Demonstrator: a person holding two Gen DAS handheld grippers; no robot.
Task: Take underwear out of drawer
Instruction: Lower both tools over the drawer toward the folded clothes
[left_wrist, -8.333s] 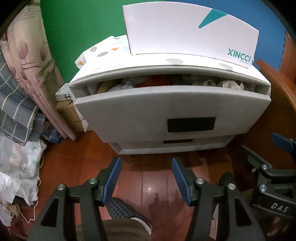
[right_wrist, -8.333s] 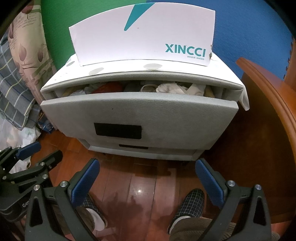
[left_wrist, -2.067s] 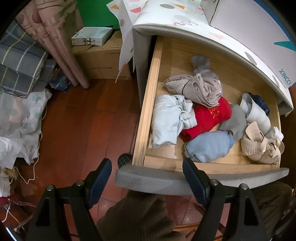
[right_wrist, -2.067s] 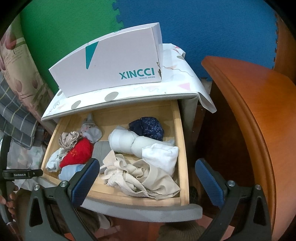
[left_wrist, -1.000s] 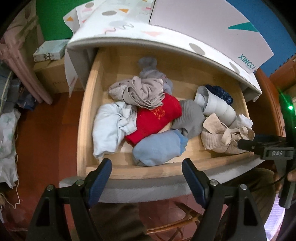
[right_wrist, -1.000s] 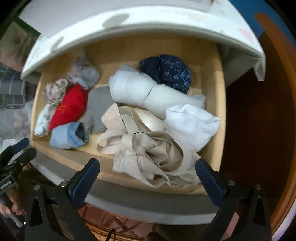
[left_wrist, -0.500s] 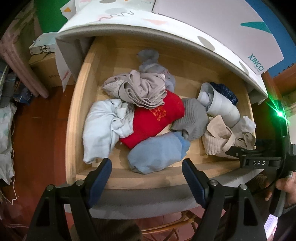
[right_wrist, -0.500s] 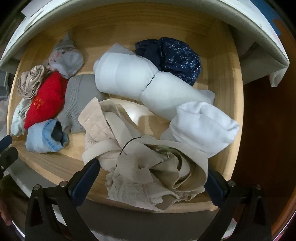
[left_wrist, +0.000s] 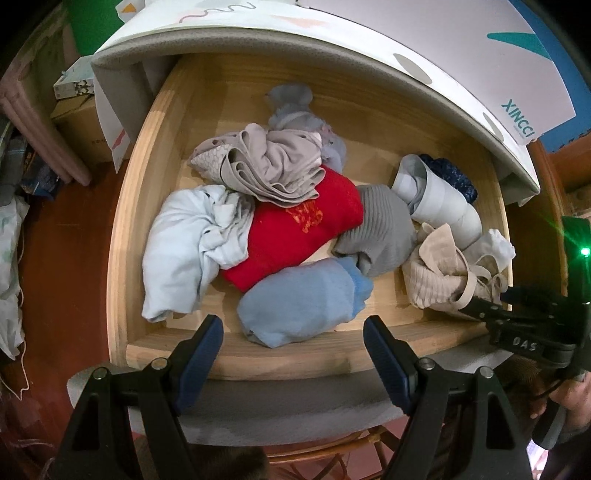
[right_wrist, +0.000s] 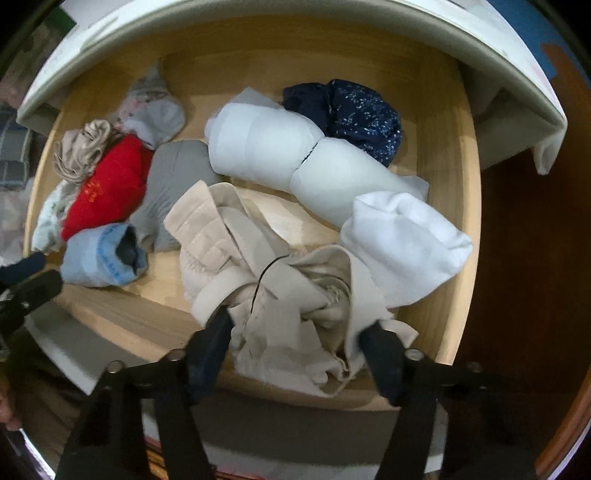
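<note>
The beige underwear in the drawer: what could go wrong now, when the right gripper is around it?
The right gripper has just been closing on the beige underwear, a loose tangle of bands.
1. It may pinch only one fold or band, so the piece could slip out when lifted.
2. The white garment touches the bundle and might be dragged along.
3. The drawer's front wall is close; trailing bands could catch there.

Between our right gripper (right_wrist: 297, 332) fingers sits the beige underwear (right_wrist: 280, 291), filling the gap; its jaws have just been closing on it. Beyond those fingertips the white rolls (right_wrist: 295, 162) and white sock (right_wrist: 402, 247) crowd the drawer (right_wrist: 461, 206). Our left gripper (left_wrist: 293, 345) stands wide over the drawer's front edge, with the blue bundle (left_wrist: 299, 302) just ahead of its fingertips.
</note>
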